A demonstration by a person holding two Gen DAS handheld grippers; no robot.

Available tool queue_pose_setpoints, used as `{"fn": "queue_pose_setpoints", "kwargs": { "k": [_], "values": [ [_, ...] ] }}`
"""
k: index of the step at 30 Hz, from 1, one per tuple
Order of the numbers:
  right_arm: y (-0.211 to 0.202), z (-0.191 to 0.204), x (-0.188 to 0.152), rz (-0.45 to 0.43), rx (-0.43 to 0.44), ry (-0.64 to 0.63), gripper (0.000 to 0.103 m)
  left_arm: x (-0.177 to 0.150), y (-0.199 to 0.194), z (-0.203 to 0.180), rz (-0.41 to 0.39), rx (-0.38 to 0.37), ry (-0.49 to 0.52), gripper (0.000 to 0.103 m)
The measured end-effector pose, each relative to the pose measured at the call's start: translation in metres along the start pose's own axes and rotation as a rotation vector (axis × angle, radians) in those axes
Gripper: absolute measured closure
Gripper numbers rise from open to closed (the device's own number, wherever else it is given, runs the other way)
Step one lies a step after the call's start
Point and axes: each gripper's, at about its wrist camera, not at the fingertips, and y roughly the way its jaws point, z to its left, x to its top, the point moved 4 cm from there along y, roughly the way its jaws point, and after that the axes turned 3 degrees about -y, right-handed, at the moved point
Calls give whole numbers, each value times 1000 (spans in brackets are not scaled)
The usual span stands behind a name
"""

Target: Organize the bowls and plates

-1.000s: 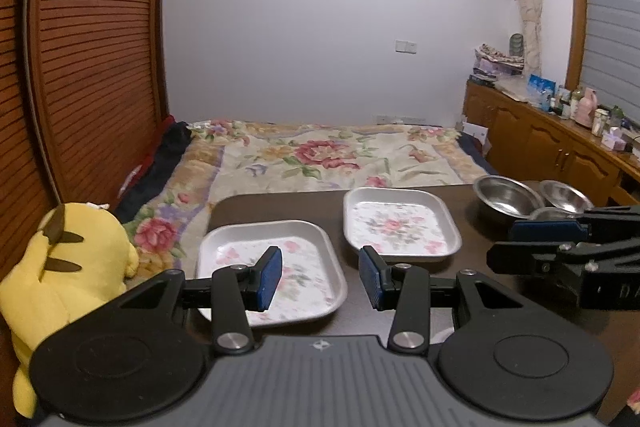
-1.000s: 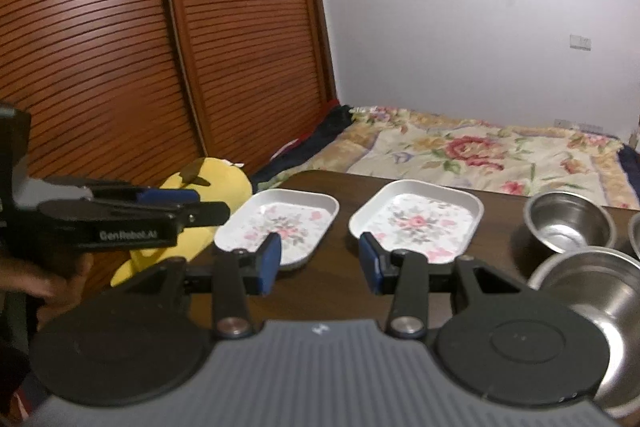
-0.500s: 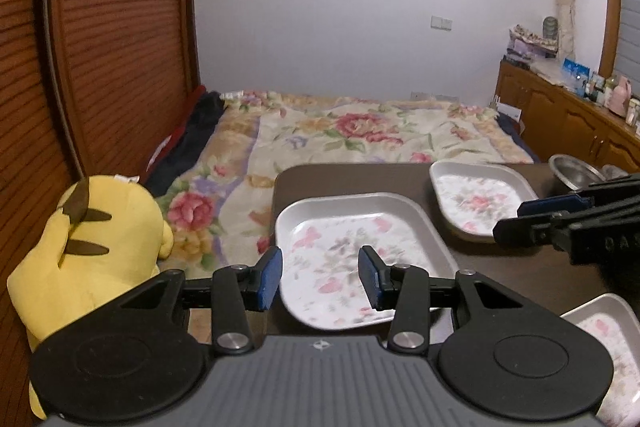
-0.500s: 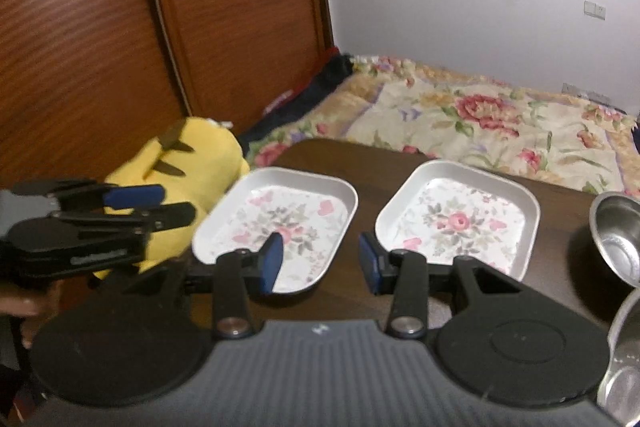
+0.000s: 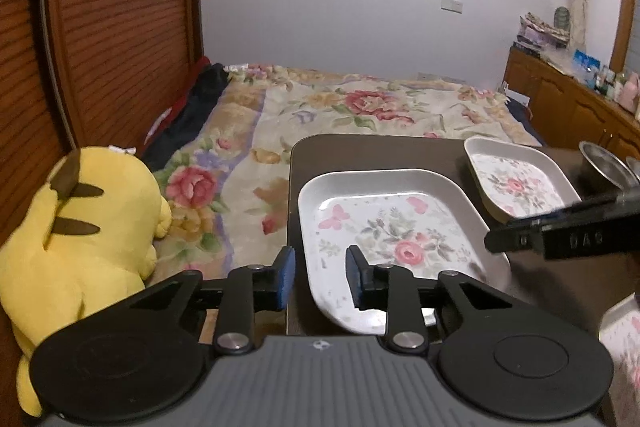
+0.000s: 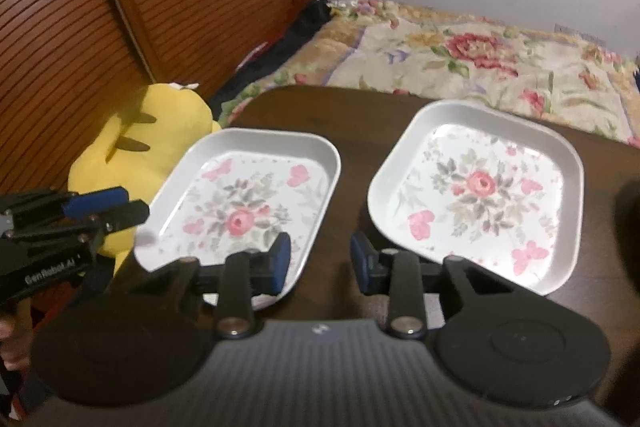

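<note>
My left gripper [image 5: 320, 277] has matte black arms and blue rubbery pads; its jaws are closing, straddling the near left rim of the left plate [image 5: 400, 239], with no pad pressing it yet that I can see. My right gripper [image 6: 318, 263] is closing too, over bare table between the two plates, holding nothing. The dark, smooth wooden table [image 6: 352, 131] has a rounded far left corner. The left plate is a white, glossy, rounded-square dish with raised sides and a pink rose and butterfly print; the right plate [image 6: 480, 195] matches it and sits well apart to its right. At the right edge of the left view stand shiny steel bowls [image 5: 604, 167]. Left of the table slumps a fuzzy yellow plush toy [image 5: 80, 239]. Beyond lies a soft floral bedspread [image 5: 360, 111], beside ribbed brown slatted doors [image 6: 120, 7].
</note>
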Motion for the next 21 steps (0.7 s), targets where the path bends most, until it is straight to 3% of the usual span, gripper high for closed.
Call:
{"fn": "queue_pose_setpoints", "kwargs": {
  "k": [10, 19, 21],
  "values": [
    [9, -14, -2, 14, 22, 71, 75, 5, 30, -4, 58, 11, 1, 83],
    [7, -18, -3, 13, 47, 83, 84, -2, 34, -6, 90, -21, -23, 89],
    [6, -18, -4, 18, 62, 73, 92, -4, 34, -6, 96, -37, -27, 89]
  ]
}}
